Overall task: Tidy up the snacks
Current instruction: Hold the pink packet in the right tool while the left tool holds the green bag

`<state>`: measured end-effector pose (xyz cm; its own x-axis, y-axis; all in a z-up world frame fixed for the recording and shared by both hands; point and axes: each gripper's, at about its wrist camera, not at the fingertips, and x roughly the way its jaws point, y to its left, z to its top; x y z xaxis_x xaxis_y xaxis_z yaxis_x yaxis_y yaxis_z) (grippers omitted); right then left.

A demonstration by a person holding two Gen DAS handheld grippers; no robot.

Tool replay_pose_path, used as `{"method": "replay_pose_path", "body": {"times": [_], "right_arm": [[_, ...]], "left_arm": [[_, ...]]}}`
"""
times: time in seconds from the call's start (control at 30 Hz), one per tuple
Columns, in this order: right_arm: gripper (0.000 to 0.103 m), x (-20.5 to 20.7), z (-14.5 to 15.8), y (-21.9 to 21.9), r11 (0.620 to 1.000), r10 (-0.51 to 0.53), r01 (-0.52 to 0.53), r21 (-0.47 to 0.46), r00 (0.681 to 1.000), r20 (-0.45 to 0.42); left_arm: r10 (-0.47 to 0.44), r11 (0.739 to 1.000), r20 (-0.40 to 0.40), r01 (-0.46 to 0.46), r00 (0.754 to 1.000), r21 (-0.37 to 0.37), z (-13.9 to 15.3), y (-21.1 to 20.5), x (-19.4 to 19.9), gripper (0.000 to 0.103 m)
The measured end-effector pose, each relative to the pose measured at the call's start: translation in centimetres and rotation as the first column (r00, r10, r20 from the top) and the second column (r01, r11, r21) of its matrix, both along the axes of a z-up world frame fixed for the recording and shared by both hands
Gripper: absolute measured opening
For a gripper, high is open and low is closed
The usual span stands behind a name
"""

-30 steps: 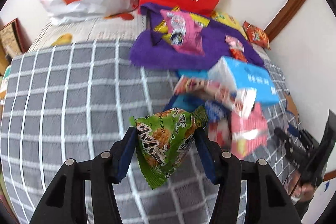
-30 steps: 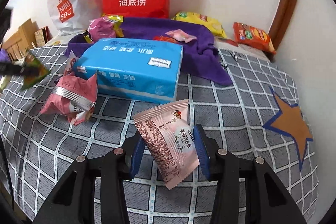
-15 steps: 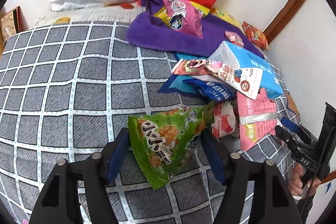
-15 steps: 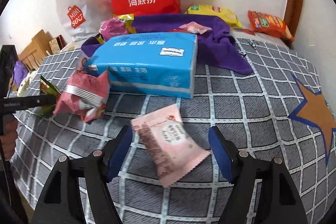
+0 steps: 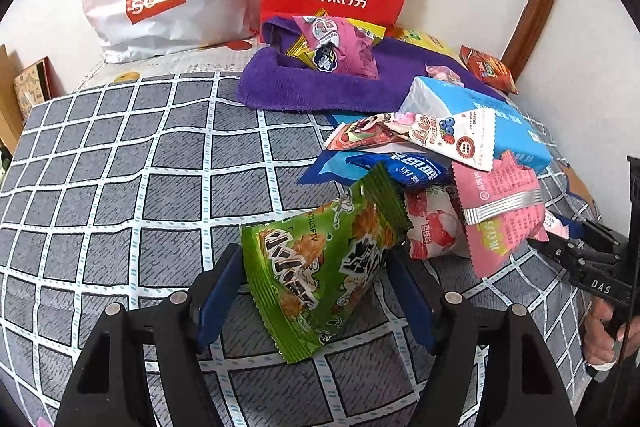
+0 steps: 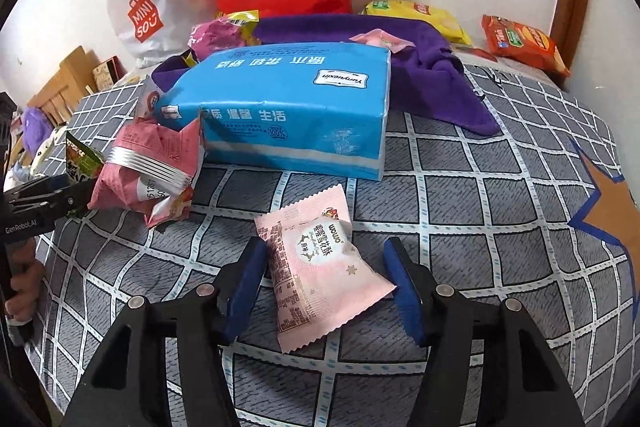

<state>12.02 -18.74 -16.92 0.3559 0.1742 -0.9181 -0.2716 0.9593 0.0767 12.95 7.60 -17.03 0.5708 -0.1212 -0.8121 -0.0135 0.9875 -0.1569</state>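
A shiny green snack bag with big black letters lies tilted on the grey checked bed cover, one corner up against a small pile of other packets. A soft pink snack packet with tiny print and a little deer picture lies flat on the same cover, a bit slanted, just in front of a big blue tissue pack.

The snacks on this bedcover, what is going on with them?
A person is sorting snacks with two grippers. The left gripper has the green packet between its jaws, which have just been opening. The right gripper straddles the pink packet lying on the bedcover; its jaws have just been closing but do not press it.
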Motion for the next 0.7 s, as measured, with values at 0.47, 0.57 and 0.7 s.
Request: {"method": "replay_pose_path", "body": {"times": [0.47, 0.57, 0.7], "right_arm": [[0.061, -0.24, 0.09, 0.86, 0.999, 0.029, -0.029, -0.037, 1.000, 0.001], [0.061, -0.52, -0.12, 0.73, 0.999, 0.030, -0.030, -0.036, 1.000, 0.008], [0.061, -0.28, -0.07, 0.74, 0.998, 0.031, -0.031, -0.048, 1.000, 0.006]], "left_arm": [[0.046, 0.998, 0.012, -0.046, 0.999, -0.050, 0.08, 0.89, -0.52, 0.058], [0.046, 0.998, 0.013, -0.045, 0.999, -0.043, 0.03, 0.86, -0.56, 0.058], [0.047, 0.998, 0.013, -0.047, 0.999, -0.036, 0.19, 0.79, -0.42, 0.058]]}}
